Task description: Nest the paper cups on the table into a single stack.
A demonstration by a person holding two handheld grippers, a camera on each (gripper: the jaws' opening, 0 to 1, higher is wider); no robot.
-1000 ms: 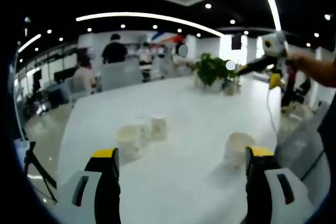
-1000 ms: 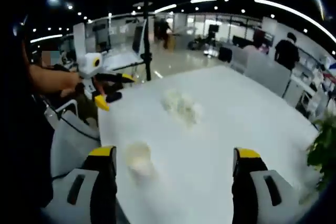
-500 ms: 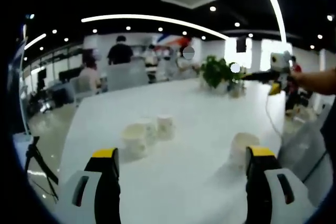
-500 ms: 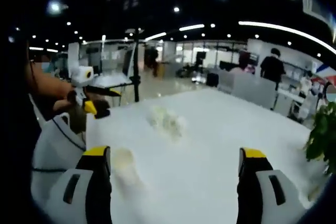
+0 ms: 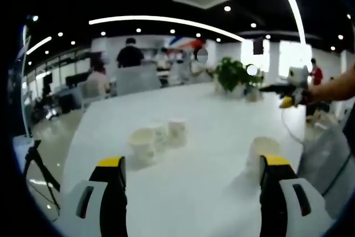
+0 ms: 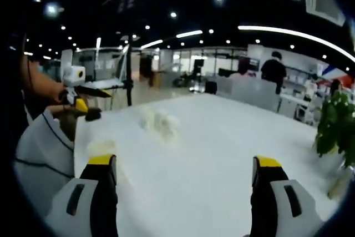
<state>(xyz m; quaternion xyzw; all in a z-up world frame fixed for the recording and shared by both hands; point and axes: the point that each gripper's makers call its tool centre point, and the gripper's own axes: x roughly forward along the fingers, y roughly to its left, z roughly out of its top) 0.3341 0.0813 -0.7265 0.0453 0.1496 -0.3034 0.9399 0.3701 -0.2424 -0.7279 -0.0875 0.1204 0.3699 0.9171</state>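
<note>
table (image 5: 211,120) cups (image 5: 155,140) unmoved, both grippers higher

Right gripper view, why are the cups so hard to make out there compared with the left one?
In the right gripper view the picture is blurred and the white table is washed out, so the cups melt into pale smudges. In the left gripper view the cups are sharper, with visible rims and soft shadows, though the fisheye bends the ceiling lights.
</note>
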